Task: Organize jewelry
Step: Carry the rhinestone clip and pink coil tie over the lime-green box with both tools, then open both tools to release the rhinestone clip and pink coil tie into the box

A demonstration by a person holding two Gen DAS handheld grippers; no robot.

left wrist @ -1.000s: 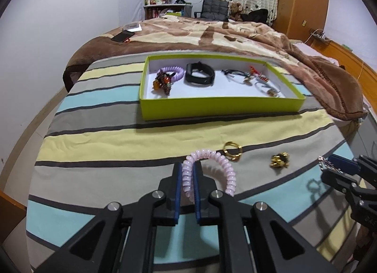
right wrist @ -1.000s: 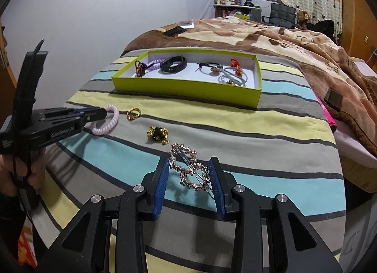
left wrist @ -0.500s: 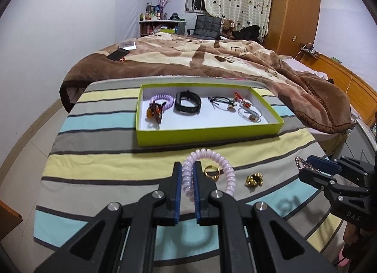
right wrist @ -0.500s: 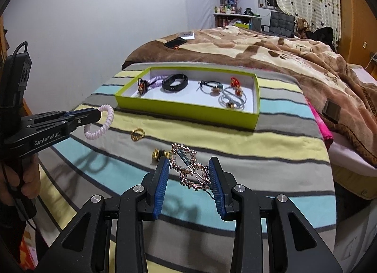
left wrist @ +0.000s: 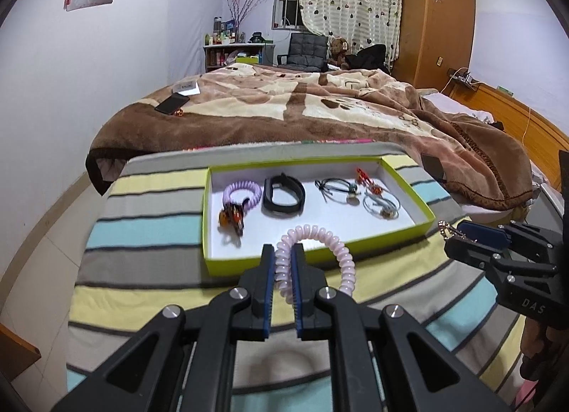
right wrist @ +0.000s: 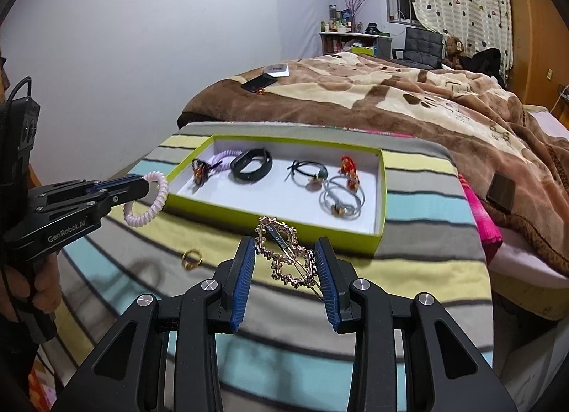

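Note:
My left gripper (left wrist: pixel 283 262) is shut on a pale pink spiral hair tie (left wrist: pixel 316 234) and holds it above the striped cloth, just short of the near wall of the lime-green tray (left wrist: pixel 402 237). It also shows in the right wrist view (right wrist: pixel 142 186) with the hair tie (right wrist: pixel 156 205). My right gripper (right wrist: pixel 286 262) is shut on a gold chain hair clip (right wrist: pixel 284 252), held in the air near the tray's (right wrist: pixel 382 198) front right corner. The tray holds a lilac spiral tie (left wrist: pixel 242 193), a black band (left wrist: pixel 282 195), cord bracelets (left wrist: pixel 338 188) and a red charm (left wrist: pixel 366 179).
A gold ring (right wrist: pixel 191 258) lies on the striped cloth (right wrist: pixel 409 269) in front of the tray. A brown blanket (left wrist: pixel 320 109) covers the bed behind, with a phone (left wrist: pixel 172 104) on it. A pink item (right wrist: pixel 483 223) lies at the cloth's right edge.
Both grippers have lifted and moved forward toward the tray with their items. The gold charm has dropped out of both views.

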